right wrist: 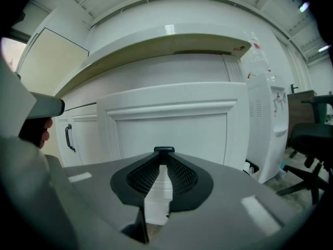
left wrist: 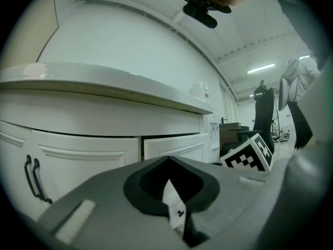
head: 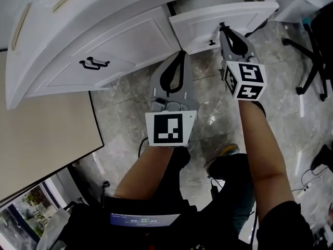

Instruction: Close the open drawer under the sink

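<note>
The open white drawer (head: 223, 17) juts out from the white sink cabinet at the upper right of the head view; a small black handle (head: 212, 42) shows on its front. My right gripper (head: 222, 28) is shut, its tips right at the drawer front beside that handle. In the right gripper view the drawer front (right wrist: 171, 124) fills the middle, close ahead of the shut right gripper (right wrist: 164, 151). My left gripper (head: 181, 53) is shut and empty, hanging in front of the cabinet to the drawer's left. In the left gripper view the left gripper (left wrist: 169, 159) faces the drawer front (left wrist: 174, 147).
Two cabinet doors with black handles (head: 93, 63) sit left of the drawer under the curved white counter (head: 78, 14). A beige panel (head: 41, 139) stands at left. A black office chair (head: 312, 51) is on the marble floor at right. A white water dispenser (right wrist: 265, 124) stands beside the cabinet.
</note>
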Demonstrator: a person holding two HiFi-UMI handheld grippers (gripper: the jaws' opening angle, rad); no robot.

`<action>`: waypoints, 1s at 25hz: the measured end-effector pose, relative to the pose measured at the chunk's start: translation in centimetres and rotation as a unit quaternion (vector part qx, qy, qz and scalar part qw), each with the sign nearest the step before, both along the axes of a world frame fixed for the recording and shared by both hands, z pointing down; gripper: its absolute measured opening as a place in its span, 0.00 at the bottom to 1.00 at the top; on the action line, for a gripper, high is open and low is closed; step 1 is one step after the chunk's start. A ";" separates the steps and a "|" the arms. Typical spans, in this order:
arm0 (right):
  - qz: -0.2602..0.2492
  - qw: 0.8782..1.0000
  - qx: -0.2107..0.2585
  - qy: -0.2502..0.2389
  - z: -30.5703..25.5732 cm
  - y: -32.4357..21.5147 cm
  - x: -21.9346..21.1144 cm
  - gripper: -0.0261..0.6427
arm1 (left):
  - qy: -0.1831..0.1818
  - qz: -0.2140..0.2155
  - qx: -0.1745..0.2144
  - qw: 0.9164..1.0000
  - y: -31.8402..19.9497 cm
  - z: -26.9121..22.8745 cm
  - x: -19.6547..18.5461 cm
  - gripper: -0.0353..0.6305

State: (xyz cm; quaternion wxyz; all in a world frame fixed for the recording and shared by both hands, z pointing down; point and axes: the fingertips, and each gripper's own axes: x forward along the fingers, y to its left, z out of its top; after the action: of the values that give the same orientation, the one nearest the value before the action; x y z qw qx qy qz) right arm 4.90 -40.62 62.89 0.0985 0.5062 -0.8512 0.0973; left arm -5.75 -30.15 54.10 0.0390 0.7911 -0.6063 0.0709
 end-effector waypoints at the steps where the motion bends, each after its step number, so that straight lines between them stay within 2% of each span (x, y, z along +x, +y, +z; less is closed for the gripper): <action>1: 0.000 1.000 0.003 0.001 0.0 -0.6 -0.3 0.16 | 0.002 -0.003 0.002 1.000 -0.4 0.2 -0.2 0.05; 6: 0.017 1.000 0.006 -0.005 0.2 -3.3 -1.8 0.15 | 0.006 -0.010 0.004 1.000 -2.3 0.8 -1.5 0.05; 11: 0.036 0.999 0.014 0.002 0.3 -3.5 -2.1 0.14 | 0.004 -0.009 0.002 1.000 -3.4 0.6 -2.3 0.05; 14: 0.036 0.999 0.005 0.003 -0.2 -3.3 -1.8 0.13 | 0.003 -0.005 0.009 1.000 -3.4 -0.9 -2.3 0.05; 15: 0.037 0.999 0.004 0.001 -1.3 -3.0 -1.6 0.10 | 0.003 -0.002 0.013 1.000 -3.1 -2.1 -2.2 0.05; 19: 0.044 0.999 0.018 -0.004 -9.9 -0.5 -1.0 0.08 | 0.005 0.025 0.012 1.000 -2.0 -9.1 -1.6 0.05; 22: 0.037 0.999 0.025 -0.006 -18.6 2.5 -1.6 0.08 | 0.018 0.029 0.009 0.999 -1.1 -16.1 -2.6 0.05; 25: 0.036 0.999 0.038 -0.014 -28.4 5.5 -2.0 0.08 | 0.026 0.042 0.026 0.998 -0.3 -24.3 -3.2 0.05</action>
State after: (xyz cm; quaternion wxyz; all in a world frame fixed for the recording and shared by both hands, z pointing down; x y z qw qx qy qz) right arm 2.93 -35.11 34.52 0.0640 0.5382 -0.8370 0.0756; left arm -8.91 -30.40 29.83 0.0306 0.8182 -0.5729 0.0363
